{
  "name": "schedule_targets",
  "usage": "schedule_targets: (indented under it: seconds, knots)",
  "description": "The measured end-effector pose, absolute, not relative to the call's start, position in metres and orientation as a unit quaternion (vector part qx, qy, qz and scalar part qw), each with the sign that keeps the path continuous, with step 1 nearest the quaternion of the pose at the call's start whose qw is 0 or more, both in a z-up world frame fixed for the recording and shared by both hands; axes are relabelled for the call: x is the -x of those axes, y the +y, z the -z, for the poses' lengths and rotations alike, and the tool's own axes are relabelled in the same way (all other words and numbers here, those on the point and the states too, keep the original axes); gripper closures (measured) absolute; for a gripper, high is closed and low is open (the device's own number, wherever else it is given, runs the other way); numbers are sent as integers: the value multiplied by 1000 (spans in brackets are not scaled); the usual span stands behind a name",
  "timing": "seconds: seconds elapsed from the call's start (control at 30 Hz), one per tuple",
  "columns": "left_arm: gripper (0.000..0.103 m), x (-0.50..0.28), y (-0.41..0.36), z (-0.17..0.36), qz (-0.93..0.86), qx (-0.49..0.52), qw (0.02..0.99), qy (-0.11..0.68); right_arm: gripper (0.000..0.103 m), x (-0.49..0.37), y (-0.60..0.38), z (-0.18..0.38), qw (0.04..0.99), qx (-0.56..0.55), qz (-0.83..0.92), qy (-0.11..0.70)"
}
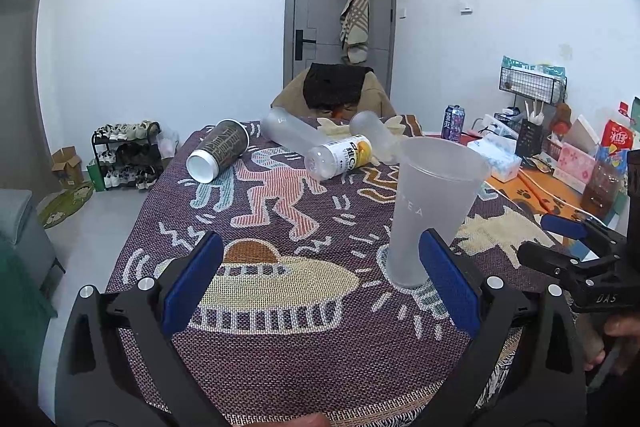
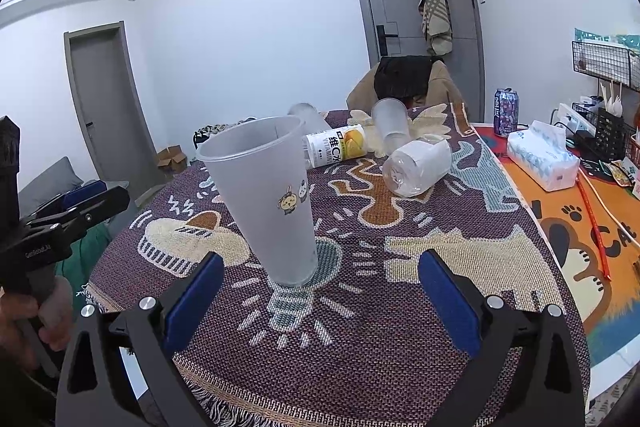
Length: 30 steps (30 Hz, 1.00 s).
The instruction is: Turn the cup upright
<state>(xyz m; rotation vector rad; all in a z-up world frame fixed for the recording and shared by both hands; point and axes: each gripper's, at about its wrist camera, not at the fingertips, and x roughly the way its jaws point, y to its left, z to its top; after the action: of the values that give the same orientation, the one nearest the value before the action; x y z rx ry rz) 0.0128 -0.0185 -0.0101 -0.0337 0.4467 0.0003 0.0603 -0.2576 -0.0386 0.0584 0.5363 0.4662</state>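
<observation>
A tall frosted plastic cup [image 1: 432, 207] stands upright, mouth up, on the patterned tablecloth [image 1: 280, 347]. It also shows in the right wrist view [image 2: 272, 199], with a small cartoon print on its side. My left gripper [image 1: 320, 279] is open and empty; the cup stands just beyond its right finger, apart from it. My right gripper [image 2: 320, 291] is open and empty, just short of the cup. Each gripper shows at the edge of the other's view: the right gripper [image 1: 560, 239] and the left gripper [image 2: 80, 203].
Further back lie a dark paper cup [image 1: 218, 155], two frosted cups [image 1: 292, 135] [image 1: 374, 135] and a labelled bottle [image 1: 340, 157], all on their sides. Another bottle [image 2: 418, 167] lies on its side. A tissue pack [image 2: 544, 159], a can [image 2: 505, 111] and desk clutter stand at the right.
</observation>
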Motion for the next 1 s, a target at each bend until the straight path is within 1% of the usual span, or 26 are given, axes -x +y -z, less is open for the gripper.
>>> schedule_targets:
  seconds: [1.0]
  knots:
    - [6,-10,-18,11,5,26,975,220,8,-52,-252,31,941,-26,-227,250]
